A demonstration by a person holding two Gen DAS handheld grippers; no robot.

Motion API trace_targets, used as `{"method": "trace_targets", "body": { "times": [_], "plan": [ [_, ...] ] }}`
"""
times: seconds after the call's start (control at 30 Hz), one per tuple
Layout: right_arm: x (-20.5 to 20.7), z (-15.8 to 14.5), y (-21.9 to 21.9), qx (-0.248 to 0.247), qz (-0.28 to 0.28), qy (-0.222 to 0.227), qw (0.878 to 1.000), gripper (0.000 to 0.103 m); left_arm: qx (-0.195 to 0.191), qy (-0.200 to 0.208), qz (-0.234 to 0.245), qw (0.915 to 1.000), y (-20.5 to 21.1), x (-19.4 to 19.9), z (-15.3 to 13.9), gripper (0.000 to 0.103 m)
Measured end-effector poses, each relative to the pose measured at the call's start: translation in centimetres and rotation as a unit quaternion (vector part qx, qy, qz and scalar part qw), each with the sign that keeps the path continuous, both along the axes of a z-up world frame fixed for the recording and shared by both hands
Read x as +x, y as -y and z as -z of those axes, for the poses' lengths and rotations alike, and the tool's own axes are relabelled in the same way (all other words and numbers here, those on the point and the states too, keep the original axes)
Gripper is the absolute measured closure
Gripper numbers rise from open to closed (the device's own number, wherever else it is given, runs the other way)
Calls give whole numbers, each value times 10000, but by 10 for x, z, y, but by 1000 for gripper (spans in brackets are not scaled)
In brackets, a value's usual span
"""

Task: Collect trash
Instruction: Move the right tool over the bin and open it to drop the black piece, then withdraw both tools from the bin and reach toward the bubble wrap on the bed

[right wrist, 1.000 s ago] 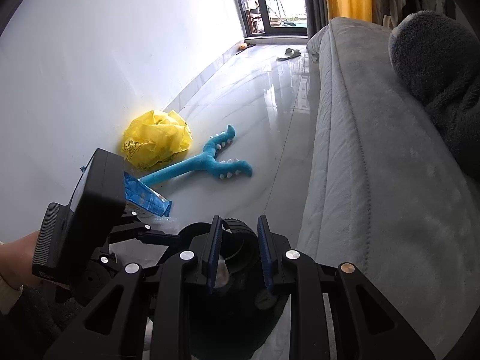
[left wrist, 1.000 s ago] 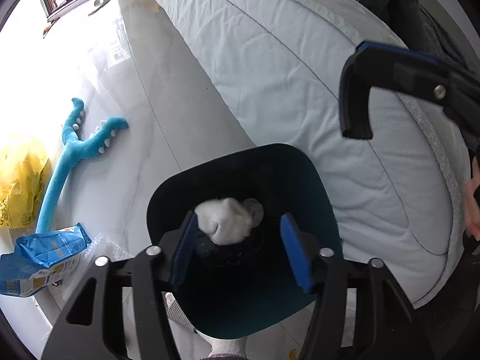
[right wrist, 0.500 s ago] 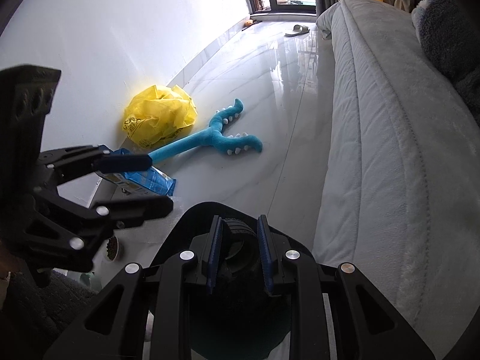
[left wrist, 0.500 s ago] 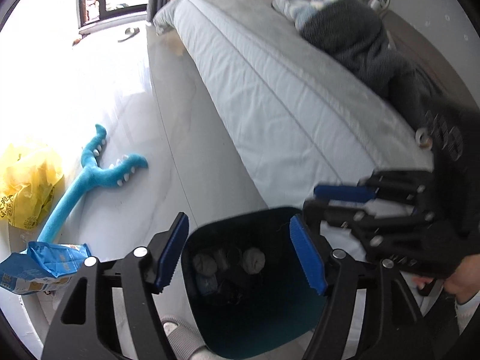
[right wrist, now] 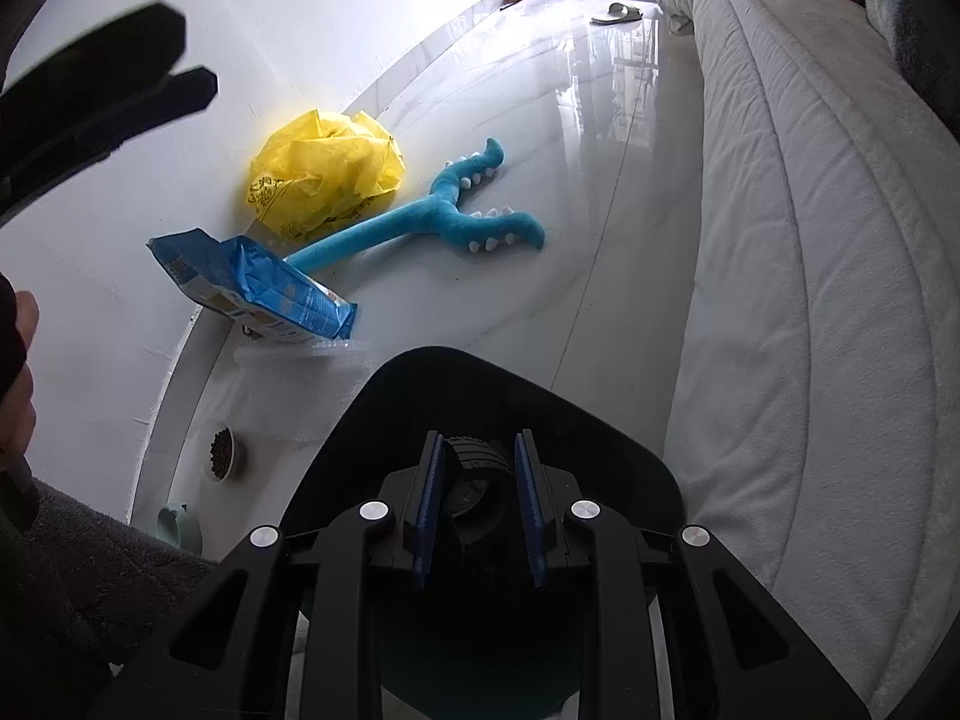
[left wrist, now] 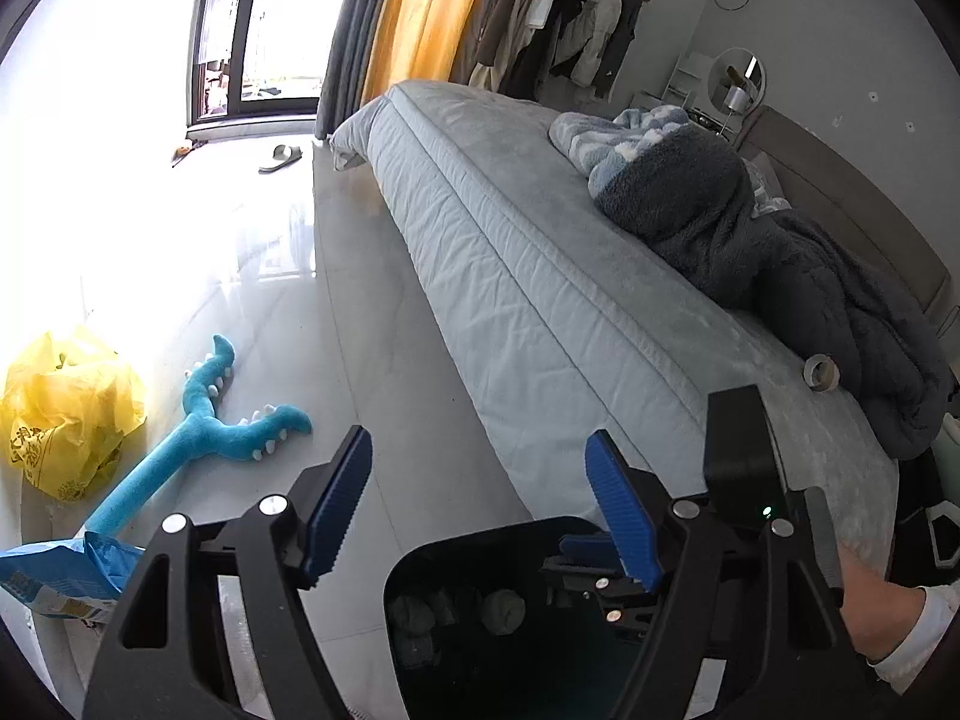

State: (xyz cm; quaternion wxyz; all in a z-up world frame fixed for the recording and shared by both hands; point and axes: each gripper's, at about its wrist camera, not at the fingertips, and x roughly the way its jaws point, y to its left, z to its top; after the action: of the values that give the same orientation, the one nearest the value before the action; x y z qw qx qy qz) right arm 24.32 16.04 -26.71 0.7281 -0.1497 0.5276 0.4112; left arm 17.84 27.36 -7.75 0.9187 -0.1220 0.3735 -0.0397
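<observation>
Black roll (right wrist: 477, 468) is held clamped by right gripper (right wrist: 478, 510) over bin (right wrist: 600, 420), release needed; left gripper (left wrist: 480, 504) is opening, empty

Daylight from the window (left wrist: 264, 30), blown-out glare on the floor (left wrist: 198, 228), fisheye bending, dark corners

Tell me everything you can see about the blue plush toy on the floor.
The plush toy is bright blue, soft-looking, with a long straight stem that forks into two curved arms lined with small white teeth. It lies flat on the glossy floor between wall and bed. Its stem end reaches the blue bag, beside a yellow bag. Neither gripper touches it.
</observation>
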Motion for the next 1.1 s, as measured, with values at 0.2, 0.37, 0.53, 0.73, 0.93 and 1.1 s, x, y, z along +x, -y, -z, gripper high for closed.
{"method": "trace_targets", "body": {
  "times": [0.2, 0.37, 0.53, 0.73, 0.93, 1.1],
  "plan": [
    [-8, 11, 0, -211, -173, -263, 9993, 75, 150, 313, -58, 9994, 8, 0, -15, 24],
    [-9, 0, 7, -178, -172, -196, 9995, 62, 202, 620, -24, 9979, 23, 1, -30, 23],
    [-5, -18, 25, 31, -68, -58, 10000, 60, 204, 895, 21, 9958, 39, 4, -43, 21],
    [-1, -50, 51, 524, 44, 178, 9985, 53, 327, 1213, 88, 9920, 63, 9, -58, 17],
    [4, -75, 83, 870, 222, 435, 9950, 50, 368, 1423, 188, 9890, 89, 16, -68, 15],
    [11, -94, 111, 1099, 423, 702, 9906, 48, 313, 1552, 230, 9871, 109, 22, -74, 13]
  ]
}}
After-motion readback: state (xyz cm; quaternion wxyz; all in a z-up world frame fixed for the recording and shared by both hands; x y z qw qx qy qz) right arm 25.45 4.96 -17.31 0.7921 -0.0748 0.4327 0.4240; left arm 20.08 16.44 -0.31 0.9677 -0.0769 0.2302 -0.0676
